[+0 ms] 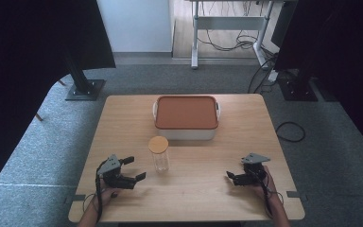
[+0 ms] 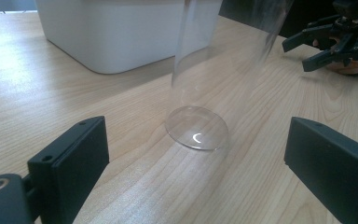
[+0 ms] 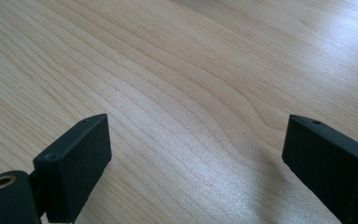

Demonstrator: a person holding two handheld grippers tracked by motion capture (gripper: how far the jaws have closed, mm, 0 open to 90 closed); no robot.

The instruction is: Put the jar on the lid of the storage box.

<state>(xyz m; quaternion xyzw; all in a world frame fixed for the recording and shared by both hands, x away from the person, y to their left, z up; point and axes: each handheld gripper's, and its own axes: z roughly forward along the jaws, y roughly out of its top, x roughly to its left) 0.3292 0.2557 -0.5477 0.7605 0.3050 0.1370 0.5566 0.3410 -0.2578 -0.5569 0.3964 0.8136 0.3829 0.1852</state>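
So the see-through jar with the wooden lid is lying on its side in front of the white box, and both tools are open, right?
Not quite. The jar stands upright on the table, its wooden lid on top, as the high view shows. The rest holds: it is in front of the white box, and the left tool and right tool are both open.

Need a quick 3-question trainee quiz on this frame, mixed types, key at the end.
1. True or false: the left gripper is shut on the glass jar.
2. What colour is the lid of the white box? A) blue B) brown-orange C) green
3. Which gripper is nearer the jar?

Key:
1. False. Its jaws stand open, with the jar ahead of them and untouched.
2. B
3. The left one. The right gripper rests open farther off on the table.
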